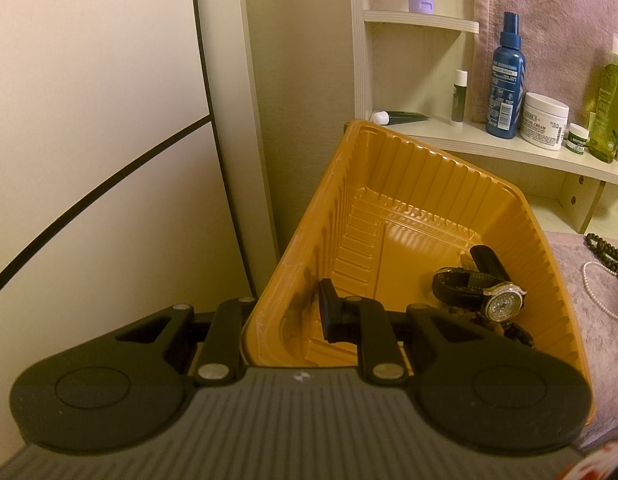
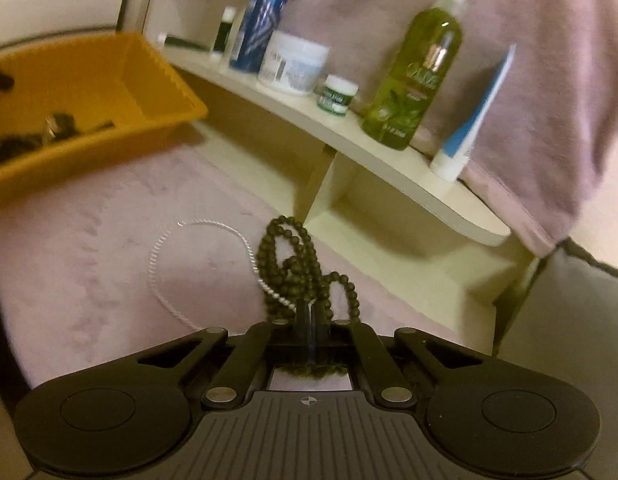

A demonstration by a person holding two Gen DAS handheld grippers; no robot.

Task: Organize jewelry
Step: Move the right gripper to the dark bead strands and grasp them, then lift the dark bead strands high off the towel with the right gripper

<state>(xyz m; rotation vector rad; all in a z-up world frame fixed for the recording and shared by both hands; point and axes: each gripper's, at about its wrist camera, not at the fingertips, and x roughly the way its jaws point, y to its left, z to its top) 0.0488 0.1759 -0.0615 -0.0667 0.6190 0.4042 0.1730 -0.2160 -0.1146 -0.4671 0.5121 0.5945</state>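
Observation:
My left gripper (image 1: 305, 314) is shut on the near left wall of an orange plastic tray (image 1: 413, 184), with one finger (image 1: 329, 310) inside and the other hidden behind the wall. A jewelled wristwatch (image 1: 503, 300) with a black strap lies in the tray beside some darker pieces (image 1: 509, 330). In the right wrist view my right gripper (image 2: 311, 312) is shut on a dark bead necklace (image 2: 297, 260) heaped on the pink cloth (image 2: 89, 260). A thin white pearl strand (image 2: 159, 264) loops to its left and runs up to the fingertips. The tray (image 2: 109, 148) sits at the far left.
A pale shelf (image 2: 389, 160) stands just behind the necklaces. It carries a blue spray bottle (image 1: 505, 80), a white cream jar (image 1: 545, 120), a green bottle (image 2: 417, 80) and a blue-white tube (image 2: 473, 120). A pink towel (image 2: 509, 60) hangs behind, and a cream wall panel (image 1: 89, 80) is at left.

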